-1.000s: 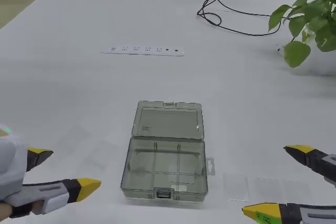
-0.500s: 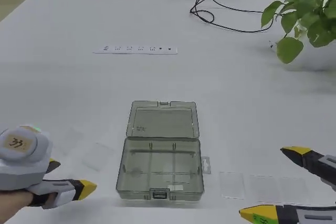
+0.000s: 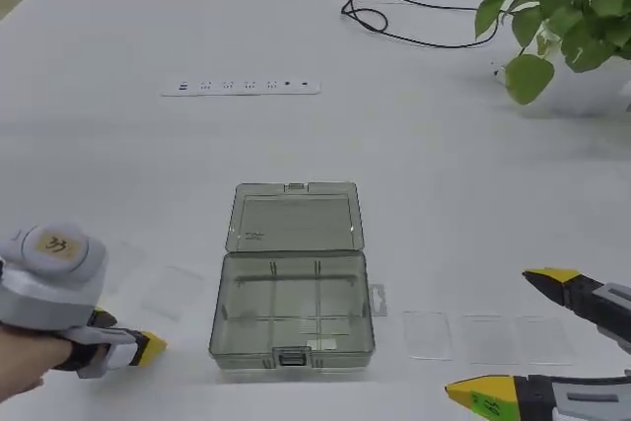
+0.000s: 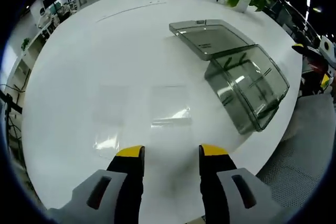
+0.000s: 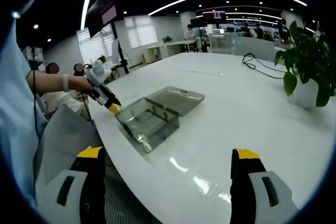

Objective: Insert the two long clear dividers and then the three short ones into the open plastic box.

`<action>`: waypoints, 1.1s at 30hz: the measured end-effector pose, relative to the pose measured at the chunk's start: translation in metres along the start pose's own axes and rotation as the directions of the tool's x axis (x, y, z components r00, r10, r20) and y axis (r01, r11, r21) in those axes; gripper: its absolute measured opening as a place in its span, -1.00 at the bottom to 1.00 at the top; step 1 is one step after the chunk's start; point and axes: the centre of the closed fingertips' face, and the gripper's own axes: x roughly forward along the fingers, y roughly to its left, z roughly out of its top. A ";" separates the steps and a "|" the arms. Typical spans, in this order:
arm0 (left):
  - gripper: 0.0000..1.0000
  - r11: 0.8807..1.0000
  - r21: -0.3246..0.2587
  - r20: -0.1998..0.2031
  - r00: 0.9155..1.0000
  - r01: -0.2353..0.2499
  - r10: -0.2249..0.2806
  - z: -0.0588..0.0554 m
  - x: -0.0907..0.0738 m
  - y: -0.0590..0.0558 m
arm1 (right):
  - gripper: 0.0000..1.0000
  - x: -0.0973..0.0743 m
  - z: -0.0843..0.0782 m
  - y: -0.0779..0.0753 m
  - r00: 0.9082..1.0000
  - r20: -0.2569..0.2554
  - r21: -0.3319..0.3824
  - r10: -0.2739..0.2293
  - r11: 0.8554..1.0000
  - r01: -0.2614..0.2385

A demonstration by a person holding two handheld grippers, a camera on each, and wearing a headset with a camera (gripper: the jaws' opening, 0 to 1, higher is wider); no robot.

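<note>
So, surface (image 3: 118,165): white and broad, carrying everything named below.
plant (image 3: 562,17): green leaves at the far right of the surface, well apart from the box.
open plastic box (image 3: 292,322): smoky and see-through, near the front edge between my two grippers. Its lid (image 3: 293,217) lies flat back on the far side. Thin lines cross its inside, and I cannot tell whether they are ribs or dividers.
right gripper (image 3: 513,335): my jaws here stand wide apart and hold nothing. The yellow tips hang over the surface to the right of the box.
left gripper (image 4: 171,152): my jaws here are parted to a middling gap and hold nothing. They are low over the surface to the left of the box.
cable (image 3: 394,22): black and looped, on the far side near the plant.
power strip (image 3: 242,87): white and flat, beyond the box and well apart from it.
two clear dividers (image 4: 170,106): flat on the surface side by side, left of the box and apart from it. One lies just ahead of my left tips.
three clear dividers (image 3: 427,334): flat in a row just right of the box. In the head view they appear between my right tips.
</note>
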 end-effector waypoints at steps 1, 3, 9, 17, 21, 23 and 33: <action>-0.19 1.000 -0.003 -0.001 1.000 0.001 -0.001 0.000 0.000 0.000 | 1.00 0.000 0.000 0.000 1.000 0.000 0.000 0.000 1.000 0.000; -0.21 1.000 -0.002 -0.010 1.000 0.001 -0.001 -0.001 0.001 0.000 | 1.00 0.000 -0.001 0.000 1.000 -0.001 0.001 0.000 1.000 0.000; -0.30 1.000 0.012 -0.029 1.000 -0.002 0.002 0.001 0.003 -0.002 | 1.00 0.000 -0.002 0.000 1.000 0.000 0.004 0.001 1.000 -0.001; -0.37 0.999 0.037 -0.056 0.998 -0.013 0.015 0.001 0.004 -0.003 | 1.00 0.001 -0.008 -0.003 1.000 -0.008 0.004 0.004 1.000 -0.004; -0.37 0.999 0.041 -0.063 0.998 -0.015 0.018 0.001 0.004 -0.002 | 1.00 0.001 -0.009 -0.003 1.000 -0.008 0.003 0.007 1.000 -0.007; -0.38 0.999 0.032 -0.067 0.998 -0.017 0.019 0.001 0.004 -0.002 | 1.00 0.001 -0.009 -0.003 1.000 -0.011 0.000 0.008 1.000 -0.008; -0.39 0.999 0.013 -0.088 0.996 -0.031 0.032 0.000 0.004 -0.001 | 1.00 0.003 -0.009 -0.001 1.000 -0.016 -0.005 0.014 1.000 -0.014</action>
